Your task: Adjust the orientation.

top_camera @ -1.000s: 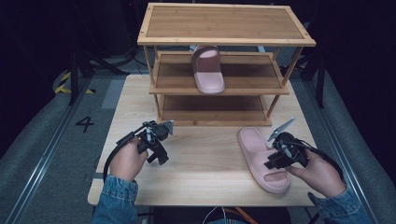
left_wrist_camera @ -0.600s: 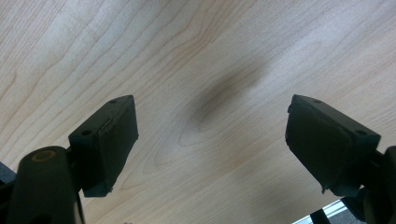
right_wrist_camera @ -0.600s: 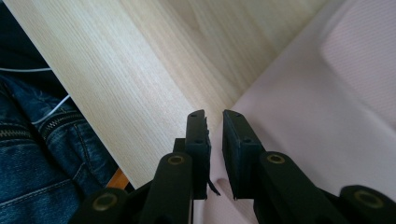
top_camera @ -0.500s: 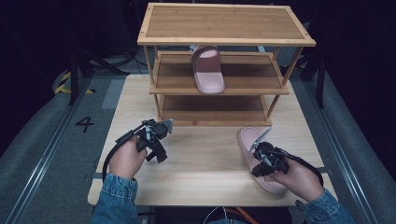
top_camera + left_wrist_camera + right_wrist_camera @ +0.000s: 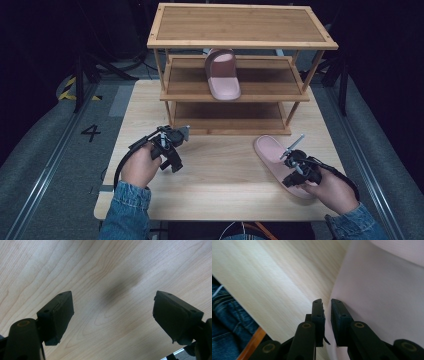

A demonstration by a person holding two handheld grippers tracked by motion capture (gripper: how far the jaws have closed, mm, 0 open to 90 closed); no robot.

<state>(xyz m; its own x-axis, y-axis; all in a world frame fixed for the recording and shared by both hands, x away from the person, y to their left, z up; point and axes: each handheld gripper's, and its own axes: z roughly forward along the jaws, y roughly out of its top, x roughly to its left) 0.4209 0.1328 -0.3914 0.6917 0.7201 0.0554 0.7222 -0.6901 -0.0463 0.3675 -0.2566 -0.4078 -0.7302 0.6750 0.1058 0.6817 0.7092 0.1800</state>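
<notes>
Pink slipper (image 5: 280, 162) lies on worktop (image 5: 225, 175) nr right gripper (image 5: 326, 315), jaws pinched on its thin side edge. Looks light, soft foam; grip rim. Left gripper (image 5: 112, 317) wide open, empty.

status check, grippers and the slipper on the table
Left gripper open over bare table. Right gripper nearly shut at the edge of the pink slipper; grip unclear. Second slipper on rack's middle shelf.

Bare table (image 5: 225, 165) between both tongs
</notes>
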